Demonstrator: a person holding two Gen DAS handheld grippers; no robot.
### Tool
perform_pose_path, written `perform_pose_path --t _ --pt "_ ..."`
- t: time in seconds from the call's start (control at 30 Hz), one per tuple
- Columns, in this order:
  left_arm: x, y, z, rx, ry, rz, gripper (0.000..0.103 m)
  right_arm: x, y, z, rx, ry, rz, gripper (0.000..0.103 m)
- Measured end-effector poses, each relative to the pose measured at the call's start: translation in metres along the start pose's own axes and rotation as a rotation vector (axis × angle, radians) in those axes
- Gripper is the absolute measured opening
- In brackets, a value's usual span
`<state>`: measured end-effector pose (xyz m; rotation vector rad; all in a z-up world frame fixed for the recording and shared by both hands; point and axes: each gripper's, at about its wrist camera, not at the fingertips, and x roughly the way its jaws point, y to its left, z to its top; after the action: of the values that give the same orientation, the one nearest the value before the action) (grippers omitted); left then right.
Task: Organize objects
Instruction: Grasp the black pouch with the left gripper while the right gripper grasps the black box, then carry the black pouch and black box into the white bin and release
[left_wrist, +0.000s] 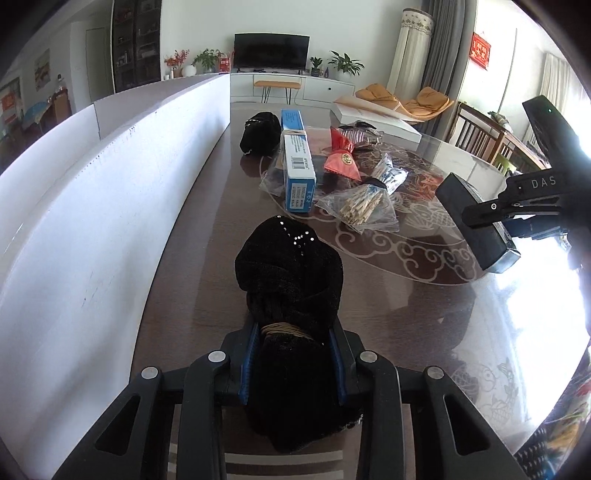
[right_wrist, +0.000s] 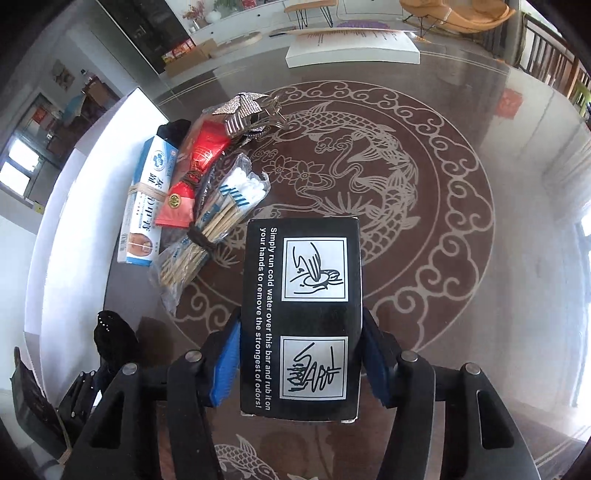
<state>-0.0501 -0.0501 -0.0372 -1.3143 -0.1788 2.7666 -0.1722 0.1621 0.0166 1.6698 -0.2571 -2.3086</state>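
Observation:
My left gripper is shut on a black cloth bundle tied with a rubber band, held low over the table near the white board. The bundle also shows in the right wrist view. My right gripper is shut on a black box with white print, held above the table; the box shows in the left wrist view at the right. A pile lies ahead: a blue-white box, a red packet, a bag of cotton swabs, a silver hair clip, another black bundle.
A white board stands along the left side of the glass-topped table with a fish pattern. A white flat box lies at the far edge. Chairs stand at the right.

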Motion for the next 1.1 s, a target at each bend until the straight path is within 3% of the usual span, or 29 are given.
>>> perform_pose_path --t 0.1,0.23,0.4,0.6,0.73,0.83,0.9,1.0,1.1 --pt "-0.029 0.000 0.007 -0.054 -0.040 -0.055 0.032 -0.027 0.014 -0.004 0.001 -0.048 0.085 0.058" --pt "-0.084 0.021 0.033 -0.125 -0.149 -0.083 0.032 -0.056 0.066 -0.003 -0.063 -0.126 0.202 0.059" --pt "-0.131 0.091 0.063 -0.226 -0.236 0.014 0.032 -0.060 0.180 0.006 -0.224 -0.186 0.319 0.059" --pt "-0.115 0.193 0.070 -0.324 -0.146 0.244 0.032 -0.026 0.301 -0.003 -0.404 -0.149 0.383 0.059" --pt "-0.090 0.235 0.063 -0.354 -0.022 0.316 0.036 0.019 0.352 -0.019 -0.506 -0.088 0.318 0.061" --pt "-0.079 0.247 0.053 -0.387 0.022 0.320 0.056 0.045 0.360 -0.027 -0.516 -0.046 0.288 0.071" --pt "-0.080 0.242 0.049 -0.386 -0.006 0.322 0.072 0.045 0.353 -0.031 -0.511 -0.071 0.283 0.073" --pt "-0.090 0.222 0.047 -0.381 -0.070 0.341 0.075 0.034 0.326 -0.035 -0.518 -0.147 0.247 0.081" --pt "-0.108 0.182 0.044 -0.369 -0.157 0.279 0.075 0.018 0.281 -0.045 -0.522 -0.277 0.168 0.092"
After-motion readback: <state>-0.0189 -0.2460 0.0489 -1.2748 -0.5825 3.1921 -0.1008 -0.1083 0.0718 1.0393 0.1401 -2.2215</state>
